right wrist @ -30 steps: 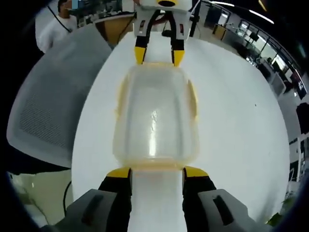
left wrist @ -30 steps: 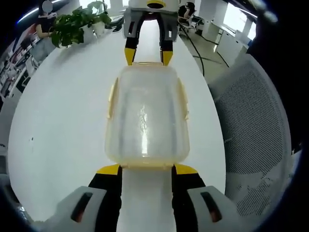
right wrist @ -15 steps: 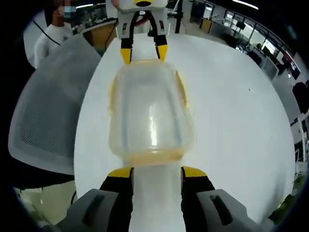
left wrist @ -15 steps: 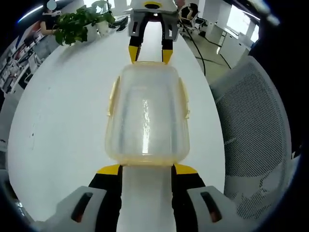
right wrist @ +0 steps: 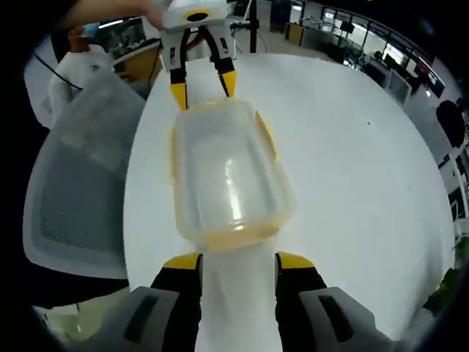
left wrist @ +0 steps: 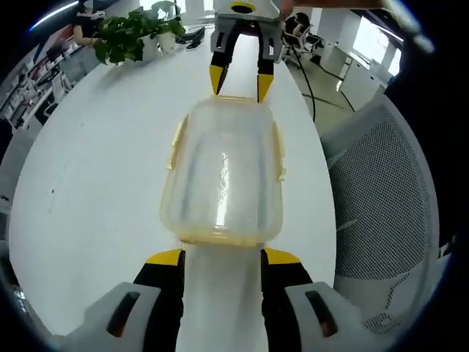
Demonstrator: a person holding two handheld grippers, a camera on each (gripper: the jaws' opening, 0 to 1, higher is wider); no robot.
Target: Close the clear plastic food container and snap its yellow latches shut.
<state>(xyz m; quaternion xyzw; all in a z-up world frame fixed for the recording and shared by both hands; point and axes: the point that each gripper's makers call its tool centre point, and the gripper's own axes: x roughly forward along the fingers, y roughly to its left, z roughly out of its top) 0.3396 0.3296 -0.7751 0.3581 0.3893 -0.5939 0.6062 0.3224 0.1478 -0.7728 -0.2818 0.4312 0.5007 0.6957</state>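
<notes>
A clear plastic food container (left wrist: 223,172) with its lid on lies on the white table (left wrist: 95,183), between my two grippers, which face each other. Yellow latches (left wrist: 279,150) run along its long sides. My left gripper (left wrist: 223,257) is open, its yellow-tipped jaws just short of the container's near end. At the far end, the right gripper (left wrist: 240,79) is open too. In the right gripper view the container (right wrist: 227,176) lies slightly askew, with my right gripper (right wrist: 238,260) open before it and the left gripper (right wrist: 201,86) at the far end.
A grey mesh chair (left wrist: 388,191) stands at the table's edge, also seen as the chair (right wrist: 80,183) in the right gripper view. A potted plant (left wrist: 135,33) sits at the far end of the table. A person (right wrist: 69,62) stands beyond the chair.
Both views have shifted and tilted with the hands. The container now sits slightly turned in the right gripper view and a little farther from the near jaws. Both grippers stay open.
</notes>
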